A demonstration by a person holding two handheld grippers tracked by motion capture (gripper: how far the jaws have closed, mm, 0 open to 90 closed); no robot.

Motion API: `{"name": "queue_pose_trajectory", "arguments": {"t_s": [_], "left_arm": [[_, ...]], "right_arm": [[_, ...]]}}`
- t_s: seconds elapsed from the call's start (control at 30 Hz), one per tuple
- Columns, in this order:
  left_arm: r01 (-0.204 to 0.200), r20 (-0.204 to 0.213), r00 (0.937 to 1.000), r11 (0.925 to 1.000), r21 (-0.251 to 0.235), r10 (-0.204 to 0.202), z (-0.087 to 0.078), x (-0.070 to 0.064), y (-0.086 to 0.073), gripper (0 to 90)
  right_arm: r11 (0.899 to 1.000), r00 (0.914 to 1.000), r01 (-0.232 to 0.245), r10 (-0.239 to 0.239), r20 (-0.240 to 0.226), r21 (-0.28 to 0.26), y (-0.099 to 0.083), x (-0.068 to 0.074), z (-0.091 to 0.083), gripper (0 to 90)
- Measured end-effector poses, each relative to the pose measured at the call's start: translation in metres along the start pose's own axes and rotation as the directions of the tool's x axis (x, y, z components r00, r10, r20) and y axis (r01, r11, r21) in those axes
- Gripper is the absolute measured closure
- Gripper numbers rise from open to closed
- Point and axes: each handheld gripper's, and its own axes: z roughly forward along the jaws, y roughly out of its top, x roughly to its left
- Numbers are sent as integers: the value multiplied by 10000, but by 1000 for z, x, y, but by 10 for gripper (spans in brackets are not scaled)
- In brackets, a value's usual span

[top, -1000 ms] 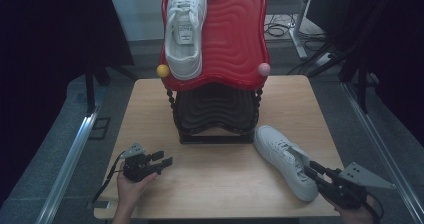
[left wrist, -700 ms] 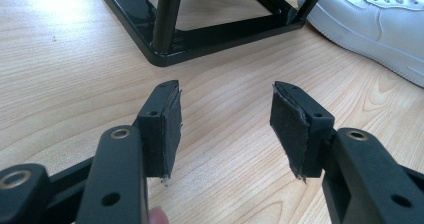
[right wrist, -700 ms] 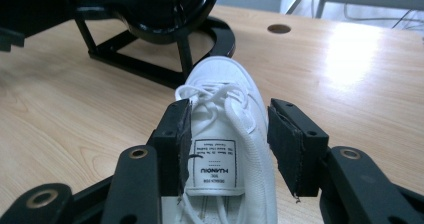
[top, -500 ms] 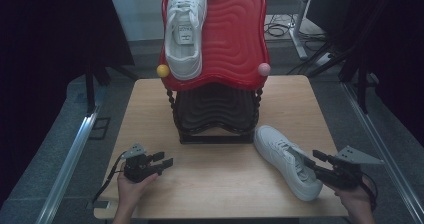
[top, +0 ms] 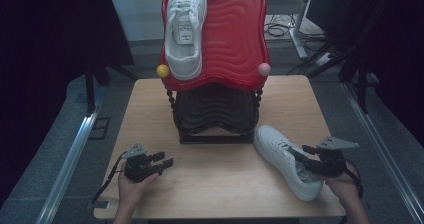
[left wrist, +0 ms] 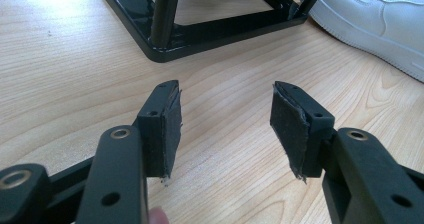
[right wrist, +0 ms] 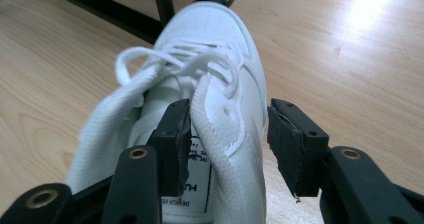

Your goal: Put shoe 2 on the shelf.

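Right now the right tongs [right wrist: 227, 134] sit spread astride the white sneaker's [right wrist: 200, 109] collar on the bench [top: 210, 184], near the rack [top: 215, 109]. Insole print is cut off, only "HU" legible. Left tongs [left wrist: 225, 126] spread, empty, w/ bare bench below.

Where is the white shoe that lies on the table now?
In the high view the white shoe lies on the table's right front part, beside the black rack base, toe toward it, with the right gripper straddling one side of its opening.

White laced sneaker [top: 286, 160], upright on table [top: 220, 184]
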Motion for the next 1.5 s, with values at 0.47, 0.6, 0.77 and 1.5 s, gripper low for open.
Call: {"name": "queue_pose_trajectory", "arguments": {"t_s": [0.47, 0.6, 0.77, 1.5], "left_arm": [[8, -18, 10000, 10000, -6, -8, 0, 0, 0, 470], [5, -28, 10000, 10000, 7, -5, 0, 0, 0, 470], [-4, -32, 10000, 10000, 55, 4, 2, 0, 0, 469], [-17, -85, 10000, 10000, -97, 16, 0, -1, -1, 471]], "right_arm": [[9986, 9976, -518, 522, 447, -98, -5, -3, 5, 823], [9911, 9933, -1134, 1148, 163, -697, -11, -5, 3, 824], [9793, 9872, -1590, 1597, -41, -1255, -17, -8, -1, 827], [7618, 8847, -4608, 4348, -1679, -4554, -18, -15, -28, 826]]}}
